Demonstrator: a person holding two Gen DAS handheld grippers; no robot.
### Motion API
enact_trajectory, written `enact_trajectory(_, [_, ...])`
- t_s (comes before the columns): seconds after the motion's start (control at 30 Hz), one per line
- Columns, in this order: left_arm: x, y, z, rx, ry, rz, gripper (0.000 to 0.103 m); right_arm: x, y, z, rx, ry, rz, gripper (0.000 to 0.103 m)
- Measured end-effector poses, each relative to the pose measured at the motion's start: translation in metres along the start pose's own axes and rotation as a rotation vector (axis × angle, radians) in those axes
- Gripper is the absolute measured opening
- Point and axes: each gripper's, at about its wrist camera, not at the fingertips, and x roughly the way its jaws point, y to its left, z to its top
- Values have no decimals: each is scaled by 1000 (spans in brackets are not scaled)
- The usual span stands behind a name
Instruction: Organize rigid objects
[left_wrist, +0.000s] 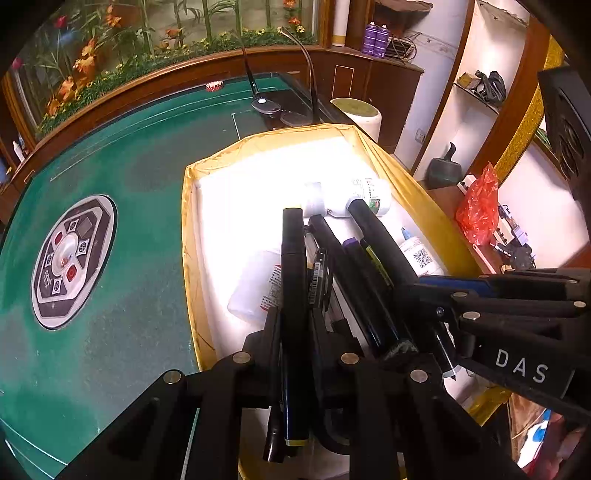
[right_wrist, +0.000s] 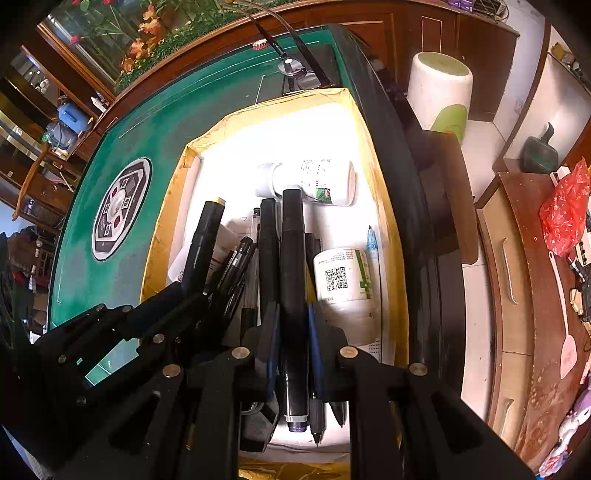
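Observation:
A white box with yellow-taped rim (left_wrist: 192, 221) (right_wrist: 173, 206) sits on the green table. Inside lie white bottles (left_wrist: 365, 195) (right_wrist: 314, 181), a QR-code bottle (right_wrist: 343, 280) (left_wrist: 419, 254), a clear bottle (left_wrist: 255, 284) and several black pens. My left gripper (left_wrist: 293, 317) is shut on a black marker (left_wrist: 293, 280); it shows in the right wrist view (right_wrist: 184, 295) holding that marker (right_wrist: 205, 236). My right gripper (right_wrist: 293, 321) is shut on another black marker (right_wrist: 292, 266); it shows at right in the left wrist view (left_wrist: 424, 291) with its marker (left_wrist: 380, 240).
A round control panel (left_wrist: 72, 258) (right_wrist: 120, 206) sits in the green table (left_wrist: 129, 184). Two gooseneck lamps (left_wrist: 264, 103) stand beyond the box. A white stool (right_wrist: 439, 88) and a red bag (left_wrist: 478, 206) are to the right, off the table.

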Motion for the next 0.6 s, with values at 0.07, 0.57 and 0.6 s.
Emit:
enact_trajectory(0.07, [-1,0,-1,0,-3,3,15,-1,0,0,-2,-2,-1,15])
enact_trajectory(0.57, [-17,0,-4,5,-54,21,34,-19,9,-5,-18,-41,-20,15])
enact_trajectory(0.6, [-18,0,-5,8,-58,21,35,-20,8,-5,-16,-43,-20,15])
